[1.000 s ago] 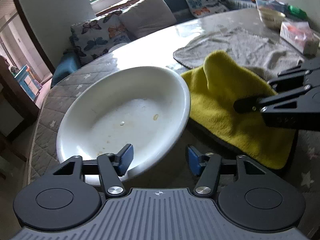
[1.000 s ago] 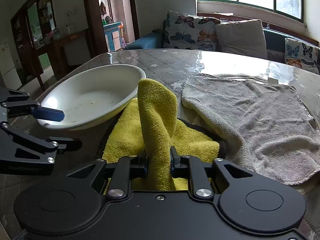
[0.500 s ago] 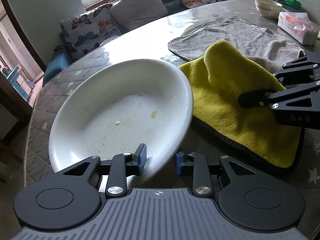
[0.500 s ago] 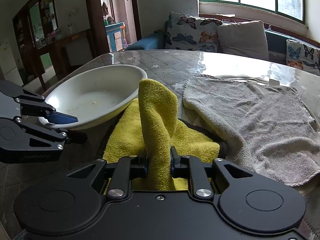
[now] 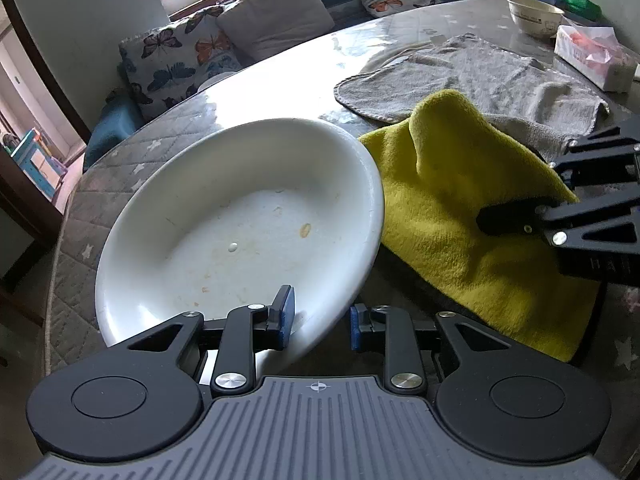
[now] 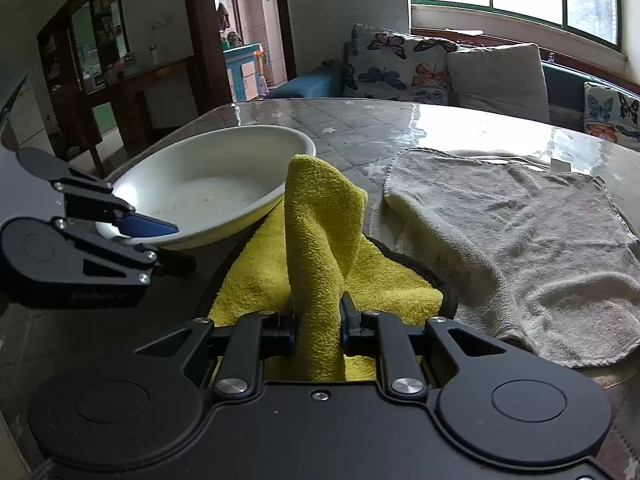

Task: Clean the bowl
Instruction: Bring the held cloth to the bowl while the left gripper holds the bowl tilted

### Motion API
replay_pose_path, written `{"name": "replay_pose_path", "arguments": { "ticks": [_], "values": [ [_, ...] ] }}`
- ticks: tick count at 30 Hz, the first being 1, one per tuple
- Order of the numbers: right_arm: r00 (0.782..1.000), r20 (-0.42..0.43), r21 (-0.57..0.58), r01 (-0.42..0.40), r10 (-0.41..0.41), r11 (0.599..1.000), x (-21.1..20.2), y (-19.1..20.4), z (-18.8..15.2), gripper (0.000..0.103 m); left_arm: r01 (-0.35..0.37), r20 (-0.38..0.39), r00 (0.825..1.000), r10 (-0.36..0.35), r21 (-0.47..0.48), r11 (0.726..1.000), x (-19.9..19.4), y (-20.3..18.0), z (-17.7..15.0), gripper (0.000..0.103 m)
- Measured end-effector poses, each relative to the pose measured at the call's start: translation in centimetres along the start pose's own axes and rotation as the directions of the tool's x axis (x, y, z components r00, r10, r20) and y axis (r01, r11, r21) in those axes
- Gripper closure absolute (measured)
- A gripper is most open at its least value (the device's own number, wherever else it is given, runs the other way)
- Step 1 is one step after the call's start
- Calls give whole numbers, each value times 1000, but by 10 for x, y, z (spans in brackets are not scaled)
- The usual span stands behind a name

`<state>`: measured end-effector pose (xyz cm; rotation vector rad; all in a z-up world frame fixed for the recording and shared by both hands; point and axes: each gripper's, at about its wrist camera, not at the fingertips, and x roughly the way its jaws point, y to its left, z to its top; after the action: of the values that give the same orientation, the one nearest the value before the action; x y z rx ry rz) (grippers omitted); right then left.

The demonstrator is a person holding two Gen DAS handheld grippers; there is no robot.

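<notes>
A wide white bowl [image 5: 240, 220] with a few food specks inside rests on the table, its right edge over a yellow cloth [image 5: 440, 184]. My left gripper [image 5: 320, 318] is shut on the bowl's near rim, with one blue pad inside the bowl and the other outside. From the right wrist view, the left gripper [image 6: 182, 245] clamps the bowl [image 6: 208, 168] from the left. My right gripper [image 6: 318, 326] is shut on a raised fold of the yellow cloth [image 6: 316, 232]. The right gripper [image 5: 496, 208] is seen at the right, pinching the fold just above the table.
A grey towel [image 5: 480, 76] lies spread behind the yellow cloth. A small bowl [image 5: 534, 14] and a tissue pack [image 5: 592, 54] stand at the far right. Butterfly cushions [image 6: 392, 64] line a bench past the table. The table edge [image 5: 68, 216] runs close on the left.
My left gripper moved forward over the bowl's near rim and its fingers narrowed onto it. The right gripper kept its hold on the yellow cloth, almost still.
</notes>
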<state>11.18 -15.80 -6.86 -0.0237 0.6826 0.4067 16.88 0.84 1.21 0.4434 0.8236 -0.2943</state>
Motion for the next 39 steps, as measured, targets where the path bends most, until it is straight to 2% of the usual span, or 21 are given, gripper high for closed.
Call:
{"name": "replay_pose_path", "arguments": {
  "ticks": [7, 18, 27, 39],
  "values": [
    [1000, 2, -11, -26, 26, 1000, -2, 5, -2, 83, 30, 23, 999, -29, -22, 999, -11, 5, 3, 77],
    [993, 18, -37, -114, 114, 993, -6, 15, 2, 83, 76, 39, 997, -73, -68, 995, -24, 15, 0, 78],
    [980, 36, -163, -185, 194, 969, -1, 35, 13, 83, 101, 54, 994, -97, -86, 991, -34, 24, -5, 77],
    [979, 55, -304, -173, 198, 937, 11, 45, 26, 83, 133, 46, 990, -131, -66, 989, -38, 28, -16, 78]
  ]
}}
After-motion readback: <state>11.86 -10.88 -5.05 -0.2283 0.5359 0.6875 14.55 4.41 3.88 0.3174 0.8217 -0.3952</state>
